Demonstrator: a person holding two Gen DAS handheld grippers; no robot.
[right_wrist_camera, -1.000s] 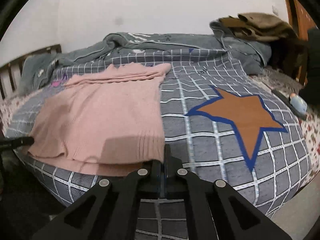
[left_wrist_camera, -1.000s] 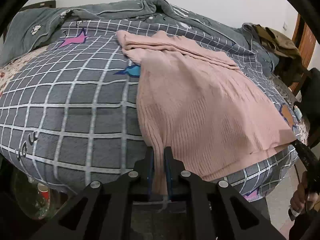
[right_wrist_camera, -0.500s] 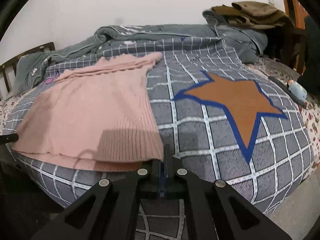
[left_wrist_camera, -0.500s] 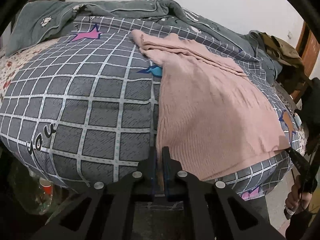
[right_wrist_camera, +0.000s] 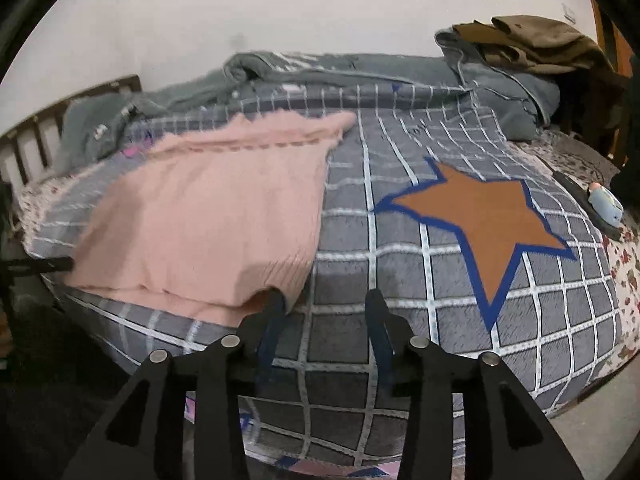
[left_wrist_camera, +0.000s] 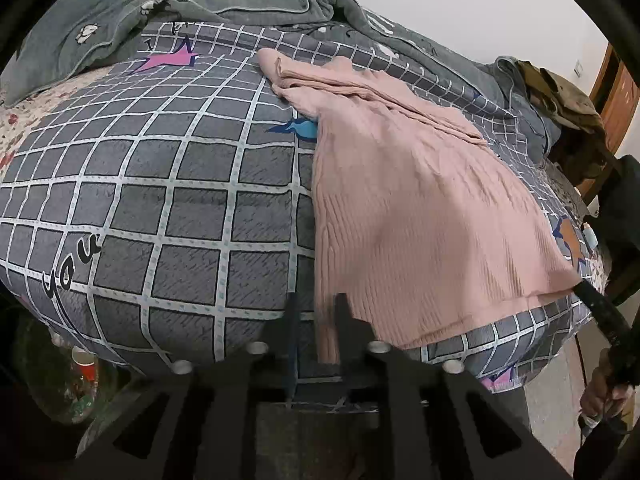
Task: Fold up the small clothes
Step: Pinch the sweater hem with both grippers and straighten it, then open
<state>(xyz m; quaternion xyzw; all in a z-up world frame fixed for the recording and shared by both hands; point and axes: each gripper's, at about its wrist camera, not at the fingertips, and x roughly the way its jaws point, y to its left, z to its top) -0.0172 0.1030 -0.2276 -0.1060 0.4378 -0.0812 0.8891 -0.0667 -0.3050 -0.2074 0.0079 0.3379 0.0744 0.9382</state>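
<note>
Left tool [left_wrist_camera: 316,312] sits at the bottom middle of its frame with the fingers a bit apart, and the near left corner of the pink sweater [left_wrist_camera: 412,216] runs down between them. Looks loosely pinched at best, can't say it's actually clamped. From there the sweater stretches away toward the upper middle of the frame, long axis pointing off at the bunched grey blanket [left_wrist_camera: 248,12], lying flat on the checked bed [left_wrist_camera: 160,208]. Its other near corner is at the right edge, touching the dark tip of the other tool.

Right view: right tool [right_wrist_camera: 324,300] is at the bottom middle, fingers clearly spread wide. The sweater [right_wrist_camera: 208,220] fills the left half of the frame, and its near right corner droops against the left finger [right_wrist_camera: 276,304], not between the two, so nothing is gripped on this side. The orange star [right_wrist_camera: 480,220] on the bed is off to the right.

My guess: the hem runs left to right across the near bed edge with one tool at each corner, so both are about equally close. The fold would go away from the tools, toward the neck end.
</note>
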